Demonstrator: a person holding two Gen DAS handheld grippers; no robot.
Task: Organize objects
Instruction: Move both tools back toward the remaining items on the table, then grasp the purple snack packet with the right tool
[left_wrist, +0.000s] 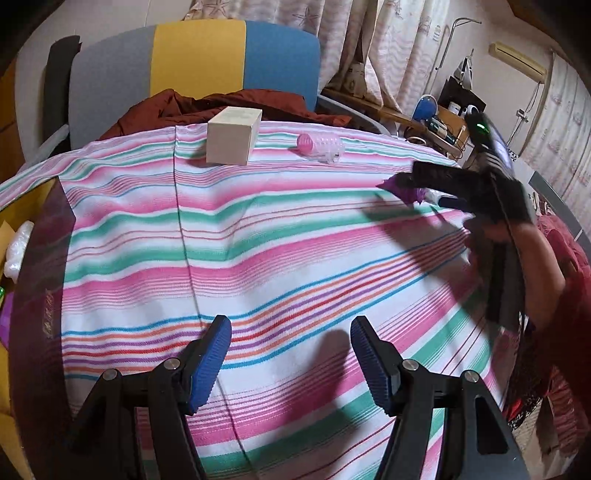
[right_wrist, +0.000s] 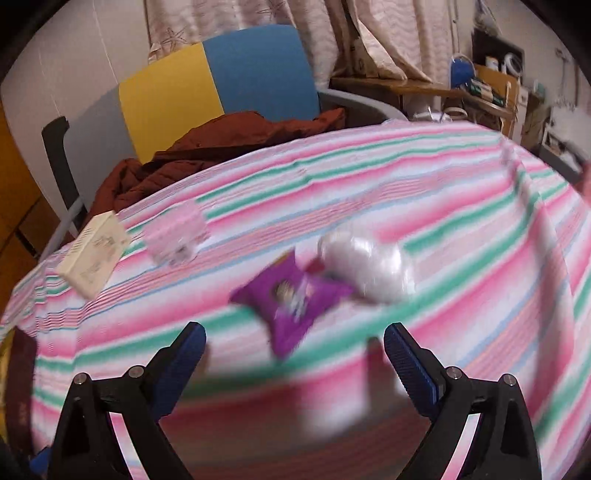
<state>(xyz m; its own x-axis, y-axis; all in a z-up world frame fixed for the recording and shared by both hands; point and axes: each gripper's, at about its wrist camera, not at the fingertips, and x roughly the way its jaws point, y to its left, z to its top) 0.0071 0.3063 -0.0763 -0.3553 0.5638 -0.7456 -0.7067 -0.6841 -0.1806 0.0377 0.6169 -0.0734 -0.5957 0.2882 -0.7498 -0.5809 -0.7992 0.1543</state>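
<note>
A striped cloth covers the table. On it lie a cream box, a pink and clear plastic roller and a purple packet. My left gripper is open and empty above the near part of the cloth. The right wrist view is blurred. It shows my right gripper open, just short of the purple packet, with a white plastic bundle behind it, the box and the roller to the left. The right gripper hovers over the packet in the left view.
A chair with grey, yellow and blue panels stands behind the table with a dark red jacket on it. A dark open container sits at the table's left edge. Cluttered shelves stand at the back right.
</note>
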